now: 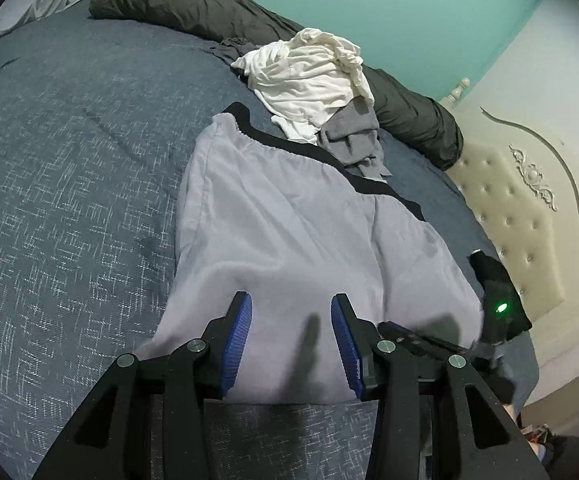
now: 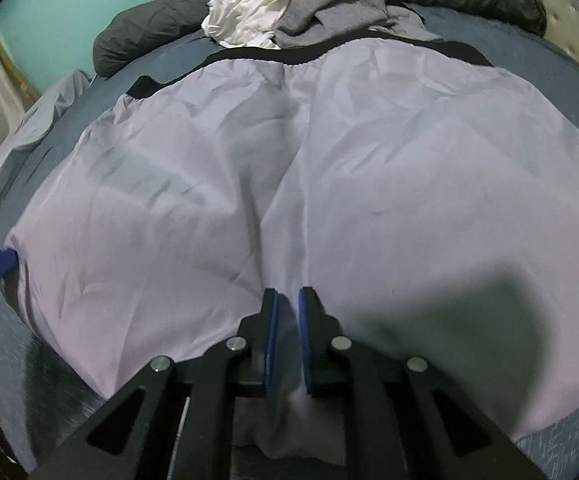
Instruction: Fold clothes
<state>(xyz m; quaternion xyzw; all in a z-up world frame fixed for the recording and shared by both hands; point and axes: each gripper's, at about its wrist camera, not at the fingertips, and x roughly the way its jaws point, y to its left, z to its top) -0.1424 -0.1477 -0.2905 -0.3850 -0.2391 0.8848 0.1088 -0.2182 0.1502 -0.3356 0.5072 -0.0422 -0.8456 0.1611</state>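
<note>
- Pale lilac shorts (image 2: 329, 168) lie spread flat on the blue patterned bedspread (image 1: 69, 200), filling most of the right wrist view.
- Their black waistband (image 2: 301, 54) is at the far edge, pointing towards the heap of clothes; the leg hems come towards the cameras, so waist-to-hem runs away from the grippers.
- The waistband line is the long axis here, running left to right across the bed, and the centre seam comes straight down towards the right gripper (image 2: 288, 300).
- Right gripper: blue pads nearly together, with a fold of the lilac fabric pinched between them at the near hem by the crotch seam.
- Left gripper (image 1: 291, 306): jaws spread wide over the near edge of the shorts, with nothing between the pads.
- In the left wrist view the right tool shows as a black body with a green light (image 1: 501, 307) at the shorts' right side.
- Beyond the waistband sits a crumpled white garment (image 1: 309, 80) on a grey garment (image 1: 353, 136), and behind them a dark rolled duvet (image 1: 193, 4) lies along the teal wall (image 1: 409, 8).
- A cream tufted headboard (image 1: 521, 220) stands to the right.
</note>
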